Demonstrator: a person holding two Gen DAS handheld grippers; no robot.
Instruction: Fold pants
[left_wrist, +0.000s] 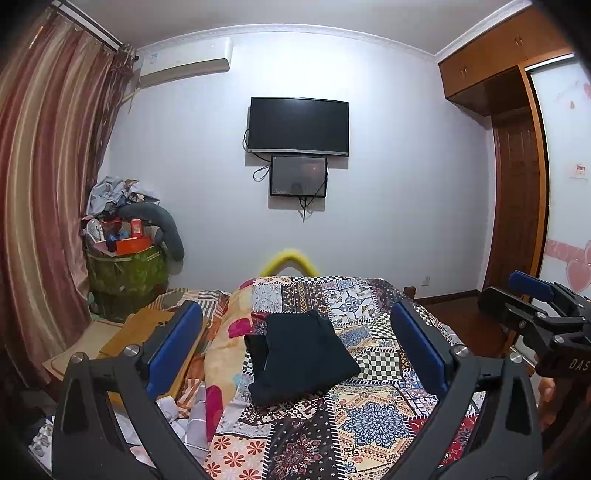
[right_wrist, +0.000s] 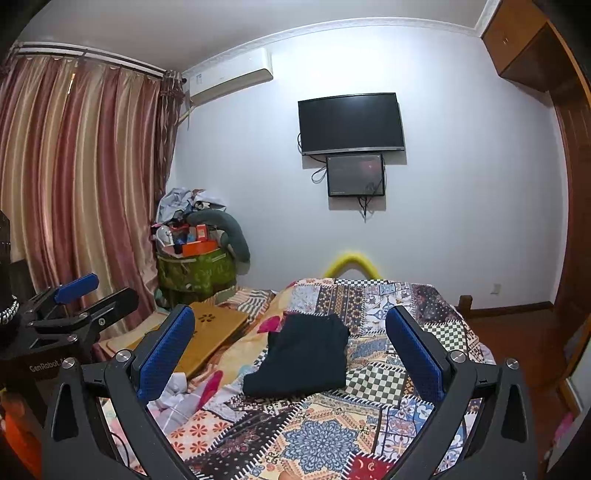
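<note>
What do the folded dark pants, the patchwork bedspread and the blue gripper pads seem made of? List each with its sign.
Folded dark pants: soft matte fabric, probably cotton knit; no sheen, limp rounded folds.
Patchwork bedspread: printed woven cloth, matte; flat patterned blocks, gentle wrinkles.
Blue gripper pads: likely rubber or textured plastic; dotted grip surface, stiff straight edges.

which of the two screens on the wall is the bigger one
The upper screen, the black TV mounted higher on the white wall. The lower screen hangs directly beneath it and is clearly narrower.
</note>
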